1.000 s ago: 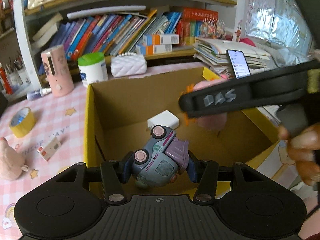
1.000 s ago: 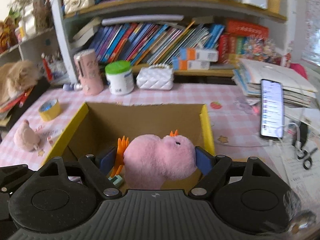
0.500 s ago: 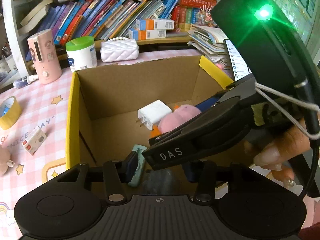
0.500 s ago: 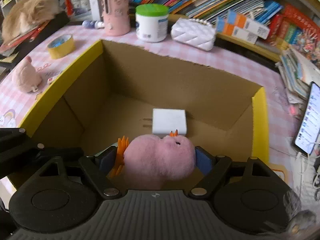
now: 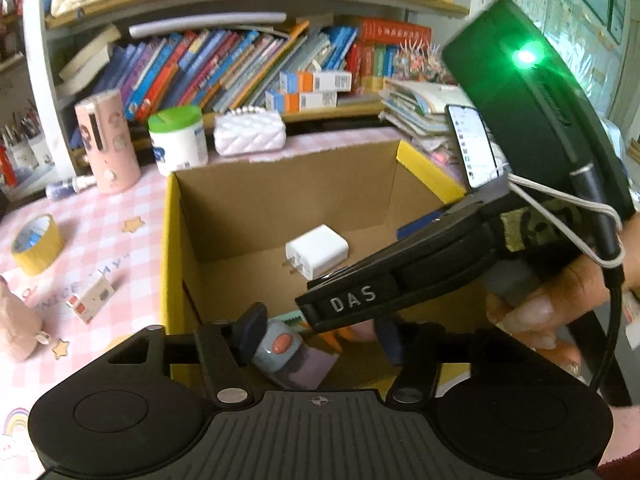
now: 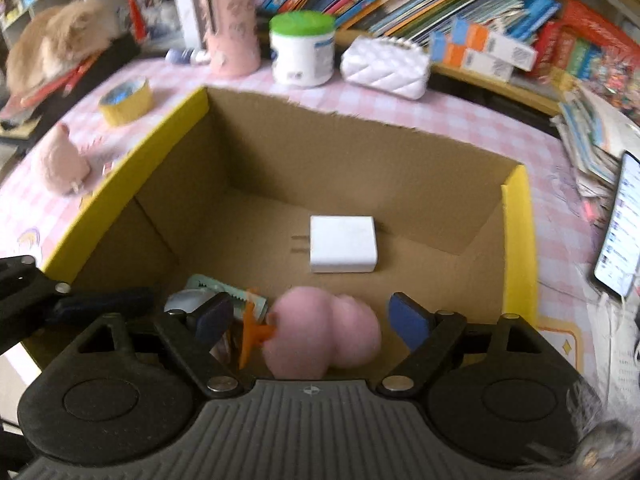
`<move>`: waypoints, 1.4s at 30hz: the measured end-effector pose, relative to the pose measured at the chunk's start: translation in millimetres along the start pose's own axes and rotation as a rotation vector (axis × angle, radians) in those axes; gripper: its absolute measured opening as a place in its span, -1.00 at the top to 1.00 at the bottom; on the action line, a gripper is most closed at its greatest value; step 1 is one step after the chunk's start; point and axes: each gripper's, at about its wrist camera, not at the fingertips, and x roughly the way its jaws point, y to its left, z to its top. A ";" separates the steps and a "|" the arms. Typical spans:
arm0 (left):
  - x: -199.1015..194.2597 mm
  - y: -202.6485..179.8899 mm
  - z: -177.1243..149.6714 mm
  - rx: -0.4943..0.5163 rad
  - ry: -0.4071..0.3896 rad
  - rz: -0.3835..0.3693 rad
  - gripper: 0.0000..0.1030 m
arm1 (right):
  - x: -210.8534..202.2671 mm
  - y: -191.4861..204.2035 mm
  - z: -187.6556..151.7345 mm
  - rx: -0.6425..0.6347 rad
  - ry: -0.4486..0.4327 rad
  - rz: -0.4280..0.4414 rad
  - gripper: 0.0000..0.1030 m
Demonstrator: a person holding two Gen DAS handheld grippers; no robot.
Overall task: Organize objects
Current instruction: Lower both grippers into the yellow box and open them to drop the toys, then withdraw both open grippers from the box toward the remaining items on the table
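Grippers left (image 5: 320, 336) and right (image 6: 308, 316) opening, pads clear of toy truck (image 5: 288, 354) and plush (image 6: 324, 332), crossing inside box (image 6: 360, 152).

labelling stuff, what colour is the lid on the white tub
Green lid on the white tub; clearest in the right wrist view.

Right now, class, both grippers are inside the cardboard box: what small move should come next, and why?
Probably lift both grippers clear of the box. The right gripper is opening, its pads off the pink plush; the left gripper is opening around the toy truck.

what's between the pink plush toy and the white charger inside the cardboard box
Only bare cardboard box floor separates the pink plush toy from the white charger, seen in the right wrist view.
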 end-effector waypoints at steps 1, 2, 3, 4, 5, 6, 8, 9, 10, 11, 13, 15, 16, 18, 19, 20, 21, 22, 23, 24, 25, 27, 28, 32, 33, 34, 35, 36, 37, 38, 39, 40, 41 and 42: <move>-4.1 -0.1 -1.1 0.003 -0.012 0.007 -0.34 | -4.2 -0.1 -2.0 0.019 -0.017 -0.004 -0.67; -7.5 -0.1 -1.4 0.005 -0.023 0.016 -0.42 | -8.9 0.1 -4.0 0.037 -0.034 -0.006 -0.67; -11.1 0.0 -2.4 0.006 -0.034 0.023 -0.48 | -14.9 0.8 -6.5 0.056 -0.056 -0.009 -0.67; -15.2 0.0 -3.6 0.003 -0.045 0.029 -0.50 | -20.7 1.6 -8.4 0.070 -0.077 -0.015 -0.67; -19.6 0.5 -5.1 -0.001 -0.056 0.034 -0.51 | -26.6 2.5 -10.2 0.081 -0.099 -0.022 -0.67; -23.3 1.3 -6.2 -0.005 -0.064 0.037 -0.52 | -34.0 3.8 -12.5 0.093 -0.126 -0.030 -0.68; -32.7 2.8 -9.9 -0.011 -0.085 0.049 -0.58 | -48.0 7.0 -18.0 0.115 -0.178 -0.054 -0.70; -36.7 3.3 -11.9 -0.012 -0.097 0.056 -0.64 | -54.3 8.7 -21.4 0.125 -0.202 -0.068 -0.71; -41.3 4.0 -14.3 -0.015 -0.110 0.063 -0.65 | -60.5 10.4 -24.8 0.135 -0.225 -0.083 -0.71; -45.7 4.9 -16.3 -0.017 -0.122 0.070 -0.66 | -65.9 11.4 -28.2 0.144 -0.245 -0.098 -0.71; -52.3 7.0 -19.3 -0.023 -0.141 0.081 -0.68 | -78.3 15.4 -37.2 0.165 -0.298 -0.135 -0.71; -57.8 10.2 -21.9 -0.031 -0.161 0.093 -0.70 | -92.0 19.5 -48.1 0.201 -0.367 -0.176 -0.71; -60.5 12.2 -23.2 -0.036 -0.169 0.097 -0.70 | -97.4 20.9 -53.1 0.220 -0.395 -0.195 -0.71; -65.9 16.2 -26.4 -0.048 -0.180 0.099 -0.71 | -105.7 23.7 -63.3 0.254 -0.433 -0.232 -0.71; -68.5 17.9 -28.5 -0.052 -0.183 0.098 -0.71 | -108.7 25.6 -68.5 0.270 -0.446 -0.253 -0.70; -70.7 19.7 -30.6 -0.055 -0.185 0.097 -0.71 | -111.3 27.6 -73.6 0.285 -0.457 -0.274 -0.70; -73.0 21.5 -33.0 -0.058 -0.186 0.097 -0.72 | -113.4 29.9 -78.5 0.299 -0.464 -0.295 -0.70; -74.8 22.9 -35.5 -0.060 -0.185 0.096 -0.72 | -115.4 32.0 -83.1 0.312 -0.466 -0.315 -0.70; -76.0 24.1 -38.5 -0.061 -0.182 0.094 -0.74 | -117.2 34.0 -87.1 0.325 -0.466 -0.332 -0.70; -77.6 25.8 -41.8 -0.061 -0.177 0.092 -0.77 | -118.8 36.4 -91.5 0.340 -0.463 -0.346 -0.70; -79.6 27.8 -45.3 -0.062 -0.173 0.089 -0.78 | -119.9 38.7 -95.1 0.349 -0.455 -0.356 -0.70; -82.5 32.0 -52.3 -0.063 -0.161 0.083 -0.79 | -119.5 44.6 -101.7 0.370 -0.430 -0.375 -0.70; -83.5 34.2 -56.2 -0.063 -0.148 0.080 -0.79 | -118.4 48.6 -106.8 0.377 -0.416 -0.379 -0.70; -87.0 43.9 -75.0 -0.064 -0.081 0.092 -0.80 | -112.8 65.9 -124.1 0.410 -0.337 -0.389 -0.70; -87.9 46.4 -80.6 -0.063 -0.062 0.094 -0.80 | -110.7 70.5 -128.0 0.416 -0.314 -0.387 -0.70; -89.0 49.4 -85.5 -0.065 -0.045 0.097 -0.80 | -108.4 75.1 -131.9 0.422 -0.292 -0.384 -0.70; -90.5 52.3 -91.2 -0.068 -0.029 0.100 -0.80 | -106.6 80.0 -135.5 0.427 -0.273 -0.382 -0.71; -91.5 55.4 -95.6 -0.070 -0.013 0.100 -0.80 | -104.6 86.2 -138.4 0.430 -0.256 -0.378 -0.71; -92.9 58.6 -100.0 -0.073 0.002 0.100 -0.80 | -103.3 91.9 -140.5 0.430 -0.243 -0.374 -0.71; -94.4 61.5 -104.4 -0.075 0.015 0.100 -0.80 | -102.0 98.2 -142.9 0.429 -0.229 -0.368 -0.71; -95.8 64.7 -108.3 -0.078 0.026 0.102 -0.80 | -100.7 104.2 -144.7 0.425 -0.219 -0.362 -0.71; -97.7 67.4 -112.0 -0.080 0.036 0.104 -0.80 | -99.8 111.1 -146.8 0.419 -0.208 -0.355 -0.71; -100.1 70.1 -115.5 -0.082 0.043 0.107 -0.80 | -98.5 117.3 -148.4 0.412 -0.199 -0.348 -0.72; -102.5 72.6 -118.4 -0.084 0.047 0.111 -0.80 | -97.9 122.2 -149.1 0.405 -0.191 -0.342 -0.72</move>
